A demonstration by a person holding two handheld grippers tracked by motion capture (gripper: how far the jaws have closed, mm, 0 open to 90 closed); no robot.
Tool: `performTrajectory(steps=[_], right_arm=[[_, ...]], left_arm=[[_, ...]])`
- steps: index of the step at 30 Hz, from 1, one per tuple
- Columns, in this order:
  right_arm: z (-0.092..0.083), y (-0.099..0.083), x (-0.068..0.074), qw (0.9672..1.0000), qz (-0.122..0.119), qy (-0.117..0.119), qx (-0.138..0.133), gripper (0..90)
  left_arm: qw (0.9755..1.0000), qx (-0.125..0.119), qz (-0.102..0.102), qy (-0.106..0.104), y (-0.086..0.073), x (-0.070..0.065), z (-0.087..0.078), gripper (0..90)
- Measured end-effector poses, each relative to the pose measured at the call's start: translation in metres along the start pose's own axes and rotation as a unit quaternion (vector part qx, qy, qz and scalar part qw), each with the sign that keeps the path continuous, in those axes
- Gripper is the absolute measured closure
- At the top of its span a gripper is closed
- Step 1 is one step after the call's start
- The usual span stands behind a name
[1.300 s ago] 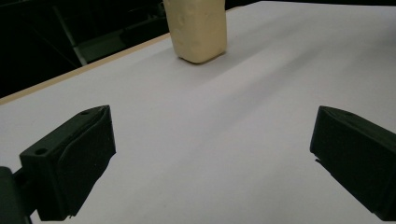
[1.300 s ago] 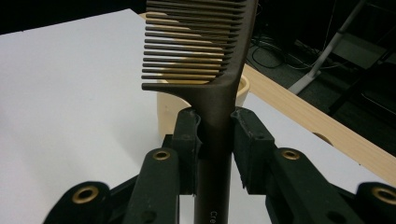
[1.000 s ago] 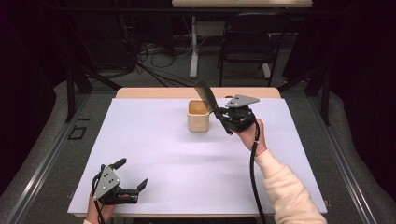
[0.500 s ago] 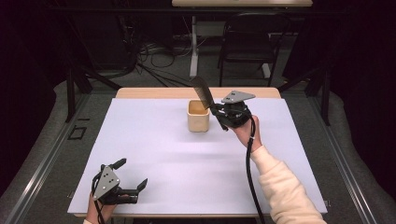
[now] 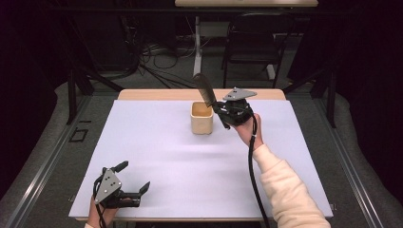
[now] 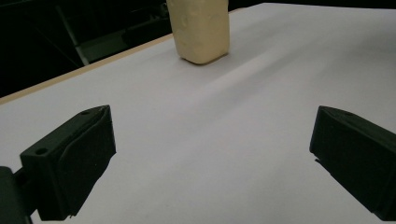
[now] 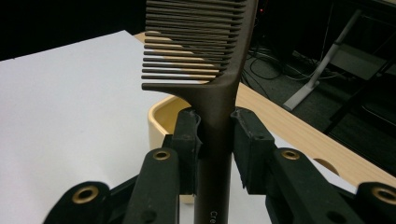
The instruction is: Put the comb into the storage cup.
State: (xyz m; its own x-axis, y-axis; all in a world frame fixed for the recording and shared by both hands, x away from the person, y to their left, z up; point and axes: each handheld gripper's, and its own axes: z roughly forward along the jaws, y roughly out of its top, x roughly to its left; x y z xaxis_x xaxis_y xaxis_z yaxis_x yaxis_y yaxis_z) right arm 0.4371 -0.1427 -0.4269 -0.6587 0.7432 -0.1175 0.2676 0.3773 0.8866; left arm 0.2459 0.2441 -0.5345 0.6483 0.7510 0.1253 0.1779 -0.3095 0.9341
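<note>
A dark brown comb (image 5: 205, 89) stands tilted above a cream cup (image 5: 201, 119) at the back middle of the table. My right gripper (image 5: 222, 112) is shut on the comb's handle, just right of the cup's rim. In the right gripper view both pads press the comb (image 7: 219, 70) at its handle, teeth pointing left, with the cup (image 7: 161, 119) just behind and below my right gripper (image 7: 215, 140). My left gripper (image 5: 134, 176) rests open near the front left edge. Its jaws stand wide apart in the left gripper view, with nothing in my left gripper (image 6: 210, 158) and the cup (image 6: 200, 30) far ahead.
A white sheet (image 5: 166, 156) covers the table, and a wooden strip (image 5: 157, 94) shows along its far edge. Behind the table stand a black chair (image 5: 249, 38) and loose cables on the floor. The right gripper's cable (image 5: 252, 171) trails along the person's sleeve.
My right gripper has shifted slightly with the comb, whose top now stands a little higher over the cup. The left gripper has not moved.
</note>
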Motion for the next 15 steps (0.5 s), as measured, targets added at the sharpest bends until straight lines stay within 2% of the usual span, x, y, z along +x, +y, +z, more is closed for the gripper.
performTrajectory(steps=[5,15], right_arm=[[0.0015,0.0009,-0.0011,1.0000,0.006,-0.001,-0.006,71.7],[0.0017,0.0087,-0.0002,0.9999,-0.006,-0.004,-0.008,71.7]], left_arm=[[1.0000,0.000,0.000,0.000,0.0001,-0.0005,-0.0001,0.2],[1.0000,0.001,0.001,0.001,-0.0002,0.0002,-0.0005,0.2]])
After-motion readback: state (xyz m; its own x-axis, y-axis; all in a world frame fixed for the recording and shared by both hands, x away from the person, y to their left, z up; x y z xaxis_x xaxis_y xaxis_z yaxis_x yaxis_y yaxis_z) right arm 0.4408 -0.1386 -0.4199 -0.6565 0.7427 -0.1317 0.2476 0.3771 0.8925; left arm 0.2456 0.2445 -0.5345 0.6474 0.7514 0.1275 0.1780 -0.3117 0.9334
